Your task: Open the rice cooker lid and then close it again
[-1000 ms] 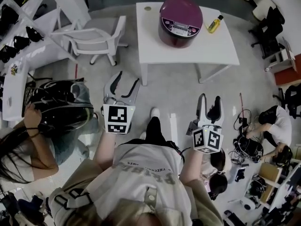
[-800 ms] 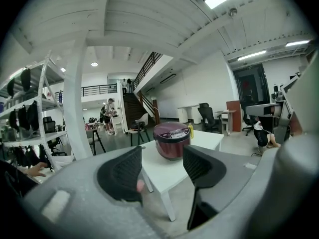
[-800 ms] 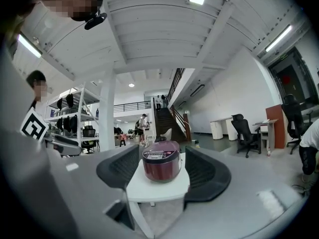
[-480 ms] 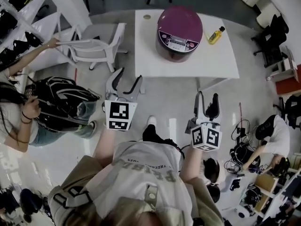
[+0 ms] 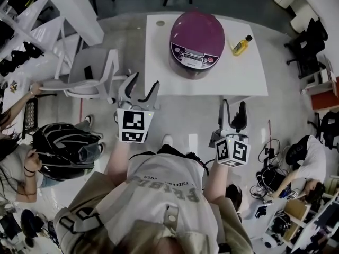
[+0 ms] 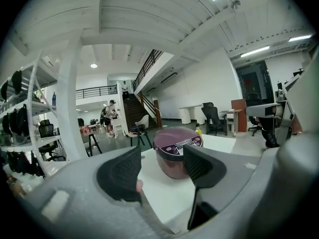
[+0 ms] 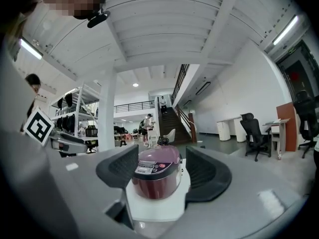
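One white table (image 5: 212, 81) carries one purple cooker (image 5: 197, 38), its lid shut, so its inside is hidden. Two grippers are near the table's front edge: the left gripper (image 5: 144, 81) and the right gripper (image 5: 233, 106), both with jaws apart and empty. One small bottle (image 5: 241, 45) of yellow liquid stands just right of the cooker. Both grippers are closer to the table than a second ago.
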